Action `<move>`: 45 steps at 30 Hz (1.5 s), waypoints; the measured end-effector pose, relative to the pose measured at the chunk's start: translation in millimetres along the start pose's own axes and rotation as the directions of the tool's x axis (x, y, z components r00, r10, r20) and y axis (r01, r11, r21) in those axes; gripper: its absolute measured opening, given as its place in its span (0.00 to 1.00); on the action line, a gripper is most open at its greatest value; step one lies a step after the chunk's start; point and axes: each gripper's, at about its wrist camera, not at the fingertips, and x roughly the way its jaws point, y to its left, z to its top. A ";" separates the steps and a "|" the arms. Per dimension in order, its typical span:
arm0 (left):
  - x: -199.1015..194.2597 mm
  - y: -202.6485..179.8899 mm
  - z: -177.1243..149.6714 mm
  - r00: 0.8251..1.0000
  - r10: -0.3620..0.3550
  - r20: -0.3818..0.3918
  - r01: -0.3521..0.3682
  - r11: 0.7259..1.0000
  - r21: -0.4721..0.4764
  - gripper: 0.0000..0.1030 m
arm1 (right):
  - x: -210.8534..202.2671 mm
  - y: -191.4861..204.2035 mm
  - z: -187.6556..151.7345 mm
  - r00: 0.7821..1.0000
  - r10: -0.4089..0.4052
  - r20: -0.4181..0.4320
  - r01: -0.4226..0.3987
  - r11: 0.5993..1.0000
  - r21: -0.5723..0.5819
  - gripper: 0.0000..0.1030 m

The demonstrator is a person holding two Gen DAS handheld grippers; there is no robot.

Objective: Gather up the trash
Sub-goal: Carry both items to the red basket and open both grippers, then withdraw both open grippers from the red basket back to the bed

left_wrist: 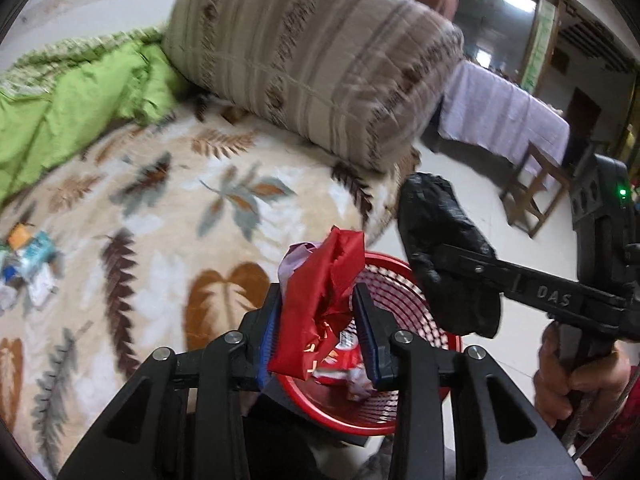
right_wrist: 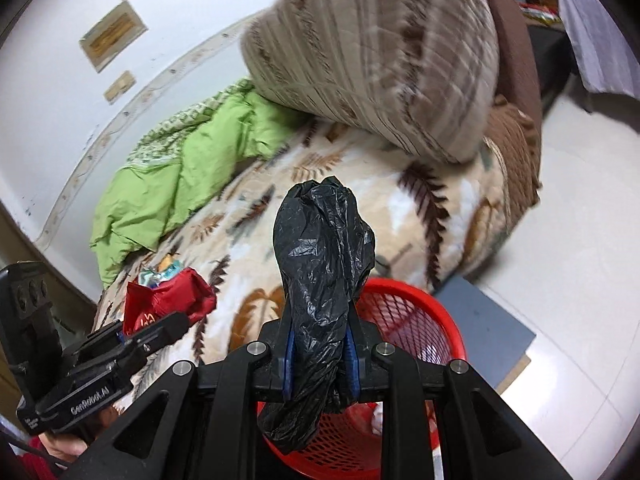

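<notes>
Two pieces of trash are hanging over the red basket (left_wrist: 400,412), so the step in hand is judged to be the drop. The left gripper (left_wrist: 320,316) is pinching a crumpled red wrapper (left_wrist: 324,300) between its blue pads, though loosely; the foil is standing up in stiff, glossy creases with a pale lilac scrap at its edge. The right gripper (right_wrist: 318,344) is pressing tight on a black plastic bag (right_wrist: 320,280), a thin, wrinkled film bunched into a long lump that is sagging below the jaws.

Both loads are hovering above the basket's mouth, a round bin of open plastic mesh that is sitting on the pale floor beside the bed. The next move is probably calling for both jaws to spread so the pieces fall inside; the light bag may cling to a pad.

More litter (left_wrist: 28,256), blurred packets in blue, white and orange, is lying farther off on the fuzzy leaf-patterned blanket (left_wrist: 168,240), well apart from the basket. Beyond are lying a rumpled green quilt (left_wrist: 80,96) and a plump striped pillow (left_wrist: 320,68).
</notes>
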 end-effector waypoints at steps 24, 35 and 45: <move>-33.2 42.3 -5.0 0.995 0.079 0.066 -0.074 0.994 -0.075 0.60 | 19.7 25.8 3.5 0.999 0.016 -0.034 -0.017 0.999 -0.036 0.52; -86.7 145.8 -35.0 0.963 0.253 0.091 -0.218 0.934 -0.282 0.61 | 66.0 111.9 -2.7 0.982 0.135 -0.132 -0.157 0.971 -0.177 0.52; -137.4 258.9 -83.7 0.883 0.466 0.048 -0.385 0.780 -0.492 0.61 | 130.0 202.5 -14.0 0.949 0.183 -0.258 -0.261 0.913 -0.313 0.57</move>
